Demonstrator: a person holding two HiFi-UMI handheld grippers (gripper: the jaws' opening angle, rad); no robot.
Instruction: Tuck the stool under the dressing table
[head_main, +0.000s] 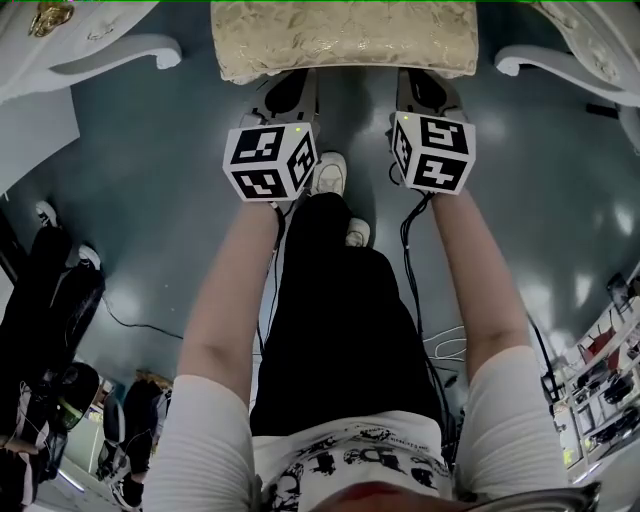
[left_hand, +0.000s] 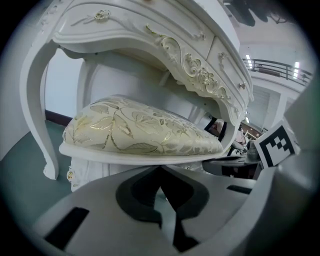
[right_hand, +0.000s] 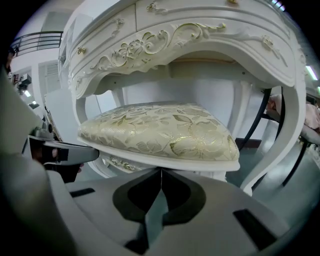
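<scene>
The stool (head_main: 345, 40) has a cream and gold floral cushion on a white frame and sits between the white dressing table's curved legs (head_main: 120, 50), partly under its top. My left gripper (head_main: 288, 92) and right gripper (head_main: 425, 90) are both shut, their tips against the stool's near rim just below the cushion. In the left gripper view the shut jaws (left_hand: 161, 172) meet under the cushion (left_hand: 135, 132), with the carved table apron (left_hand: 190, 65) above. The right gripper view shows the same: shut jaws (right_hand: 161, 172), the cushion (right_hand: 160, 130) and the apron (right_hand: 175, 35).
The person's legs and white shoes (head_main: 328, 172) stand on the grey-green floor right behind the stool. Cables (head_main: 130, 322) trail on the floor. Black bags and gear (head_main: 50, 300) lie at the left, and a rack of equipment (head_main: 600, 390) stands at the right.
</scene>
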